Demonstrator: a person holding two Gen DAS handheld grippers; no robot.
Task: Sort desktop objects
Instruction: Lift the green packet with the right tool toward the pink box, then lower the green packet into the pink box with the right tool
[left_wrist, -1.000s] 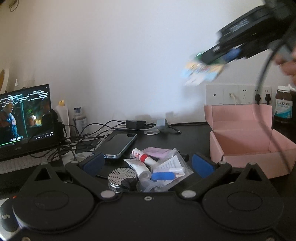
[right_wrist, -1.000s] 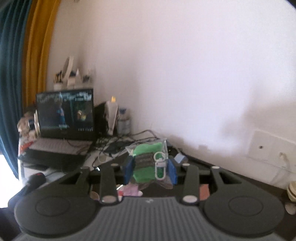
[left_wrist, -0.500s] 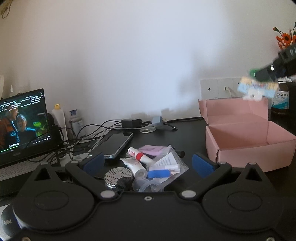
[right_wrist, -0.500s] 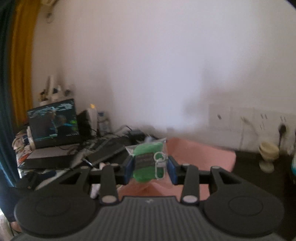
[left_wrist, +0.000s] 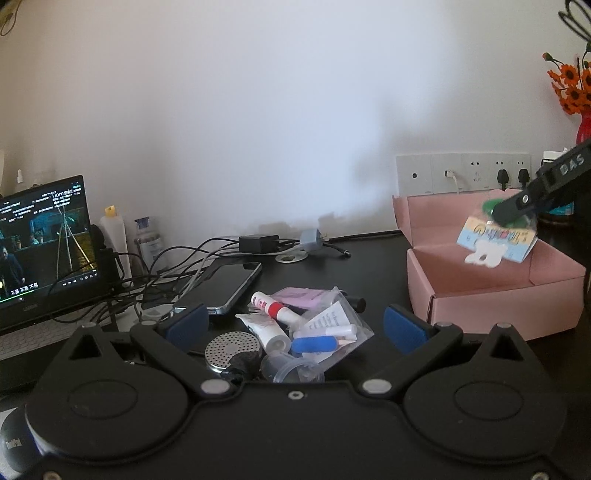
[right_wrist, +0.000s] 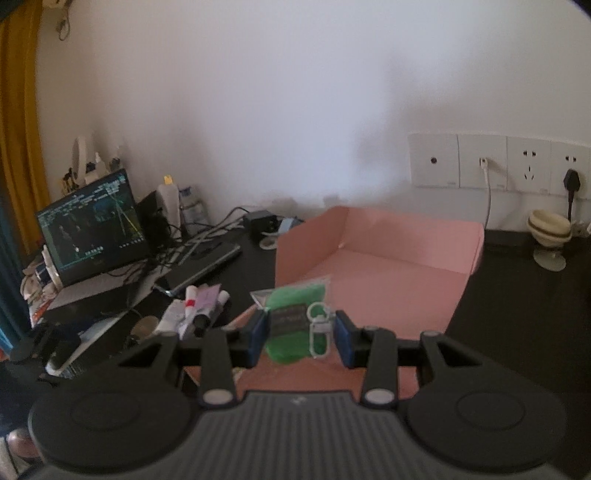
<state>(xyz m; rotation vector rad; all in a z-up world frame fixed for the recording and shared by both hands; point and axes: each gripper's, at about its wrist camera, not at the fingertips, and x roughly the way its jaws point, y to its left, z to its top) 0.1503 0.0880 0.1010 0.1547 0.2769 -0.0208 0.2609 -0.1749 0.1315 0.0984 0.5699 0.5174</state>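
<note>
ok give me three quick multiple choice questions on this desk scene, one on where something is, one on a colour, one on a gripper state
1. Where is the green packet?
A. flat on the phone
B. between the right gripper pads, over the pink box
C. on the laptop

2. What colour is the open cardboard box?
A. pink
B. blue
C. brown

3. How is the left gripper?
A. shut on a tube
B. shut on nothing
C. open, holding nothing

Answers: 1 B, the pads clamp the packet with the box floor behind it. 2 A, its walls are pink. 3 C, its pads stand wide apart over the clutter.

Pink box (right_wrist: 388, 266) looks open above; raised flap (right_wrist: 310, 240) and cables (left_wrist: 177, 266) crowd its left.
</note>
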